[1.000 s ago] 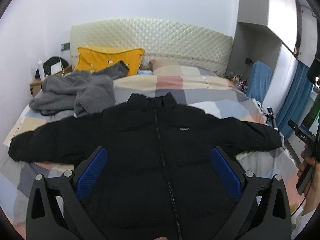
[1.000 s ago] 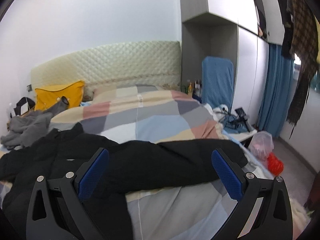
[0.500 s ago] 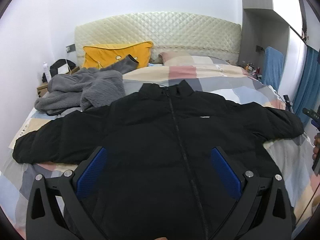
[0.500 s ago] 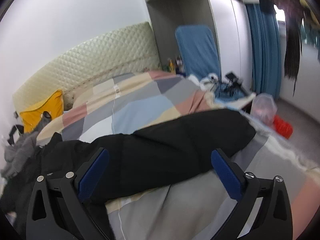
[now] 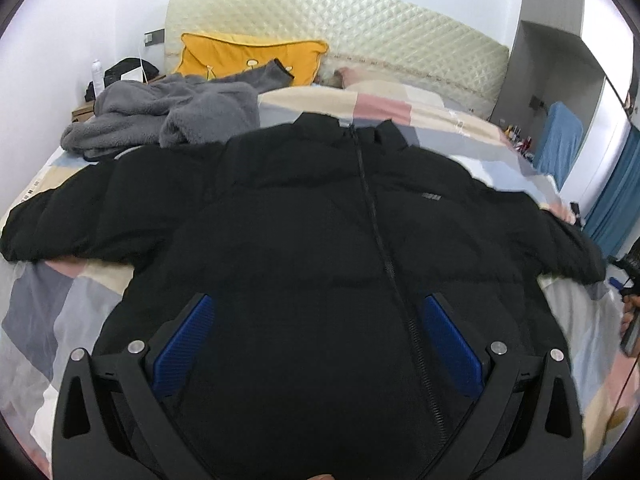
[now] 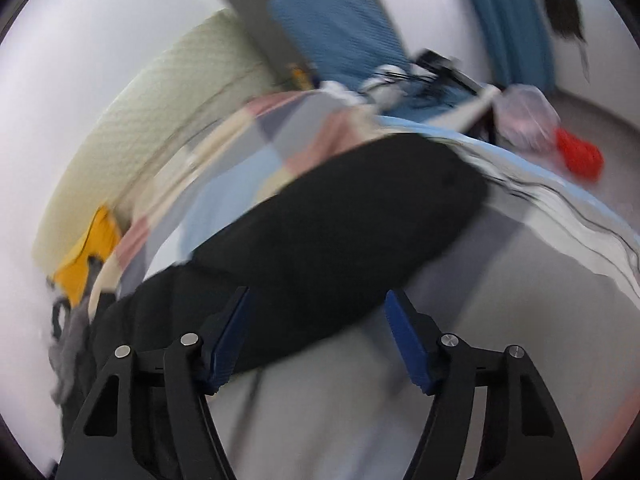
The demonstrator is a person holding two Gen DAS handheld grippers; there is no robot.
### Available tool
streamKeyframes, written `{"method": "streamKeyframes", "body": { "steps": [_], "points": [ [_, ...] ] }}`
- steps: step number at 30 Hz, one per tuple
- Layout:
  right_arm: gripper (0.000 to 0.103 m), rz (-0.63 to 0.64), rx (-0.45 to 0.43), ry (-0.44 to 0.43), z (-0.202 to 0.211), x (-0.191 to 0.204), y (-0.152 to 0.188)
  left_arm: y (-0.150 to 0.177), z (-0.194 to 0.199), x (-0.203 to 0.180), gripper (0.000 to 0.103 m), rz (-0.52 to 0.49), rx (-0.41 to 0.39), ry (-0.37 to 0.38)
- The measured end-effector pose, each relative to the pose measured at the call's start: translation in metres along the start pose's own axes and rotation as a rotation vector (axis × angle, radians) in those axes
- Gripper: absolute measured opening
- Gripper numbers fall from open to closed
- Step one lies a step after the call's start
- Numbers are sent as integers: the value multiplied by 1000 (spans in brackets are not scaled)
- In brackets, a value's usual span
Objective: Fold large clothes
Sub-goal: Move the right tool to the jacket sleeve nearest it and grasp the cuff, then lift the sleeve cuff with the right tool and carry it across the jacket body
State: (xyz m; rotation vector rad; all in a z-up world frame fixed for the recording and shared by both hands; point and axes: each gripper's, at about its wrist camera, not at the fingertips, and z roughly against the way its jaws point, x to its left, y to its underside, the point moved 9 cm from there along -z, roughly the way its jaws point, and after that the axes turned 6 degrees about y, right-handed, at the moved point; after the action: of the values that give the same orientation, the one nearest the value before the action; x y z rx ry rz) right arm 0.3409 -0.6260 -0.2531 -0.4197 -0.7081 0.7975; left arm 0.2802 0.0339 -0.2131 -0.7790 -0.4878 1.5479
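Note:
A black puffer jacket [image 5: 320, 240] lies front up on the bed, zipped, both sleeves spread wide. My left gripper [image 5: 316, 320] hovers open over its lower body, blue pads apart, nothing pinched. In the blurred, tilted right wrist view the jacket's right sleeve [image 6: 340, 220] runs slantwise across the bedcover. My right gripper [image 6: 316, 312] sits just above the sleeve's lower edge; its jaws are closing, and the pads are not pressing on the cloth.
A grey fleece garment [image 5: 168, 116] is heaped at the bed's far left by a yellow pillow [image 5: 248, 60]. The patchwork bedcover [image 5: 52, 304] shows around the jacket. A blue chair [image 6: 340, 36], a pink bag [image 6: 524, 112] and a red object [image 6: 580, 152] stand past the bed's right edge.
Both grippers have come down closer to the jacket. The right wrist view has rolled and blurred, its jaws have narrowed, and the sleeve now fills more of it.

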Motion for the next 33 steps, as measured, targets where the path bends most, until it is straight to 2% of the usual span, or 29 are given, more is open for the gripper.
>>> {"method": "streamKeyframes", "body": {
  "steps": [2, 3, 6, 8, 9, 12, 15, 18, 19, 20, 21, 23, 26, 28, 30, 33],
  "points": [
    [68, -98, -29, 63, 3, -35, -14, 4, -7, 3, 103, 5, 20, -13],
    [70, -138, -44, 68, 4, -45, -18, 5, -9, 3, 103, 9, 25, -10],
    [70, -259, -70, 15, 0, -69, -30, 5, -10, 3, 103, 22, 27, 6],
    [79, -267, -52, -11, -10, -68, -30, 5, -11, 3, 103, 27, 31, 12],
    [80, -272, -38, -33, -18, -65, -29, 6, -13, 3, 103, 36, 43, 12],
    [80, -281, -51, -22, -37, -60, -32, 4, -9, 3, 103, 73, 53, 39],
    [80, -274, -39, 8, -60, -59, -39, -1, -6, 6, 103, 67, 25, 12],
    [79, -323, -41, 15, -73, -69, -48, -3, -8, 11, 103, 65, 14, -12],
    [73, -327, -36, 12, -76, -70, -51, -4, -10, 11, 103, 65, 10, -15],
    [59, -329, -31, 15, -78, -71, -52, -5, -11, 12, 103, 62, 8, -20],
    [51, -338, -26, 15, -80, -72, -55, -6, -13, 12, 103, 55, 9, -27],
    [20, -316, -27, 13, -78, -70, -61, -8, -16, 13, 103, 39, 8, -41],
    [9, -174, -59, 72, -65, -60, -77, -11, -16, 21, 103, 21, 34, -98],
    [6, -121, -98, 89, -47, -52, -89, -16, -8, 29, 103, 8, 19, -124],
    [5, -75, -146, 102, -24, -40, -99, -18, 0, 38, 103, 5, 2, -151],
    [5, -42, -175, 141, 4, -25, -111, -17, 10, 49, 103, 14, -14, -154]
  ]
}}
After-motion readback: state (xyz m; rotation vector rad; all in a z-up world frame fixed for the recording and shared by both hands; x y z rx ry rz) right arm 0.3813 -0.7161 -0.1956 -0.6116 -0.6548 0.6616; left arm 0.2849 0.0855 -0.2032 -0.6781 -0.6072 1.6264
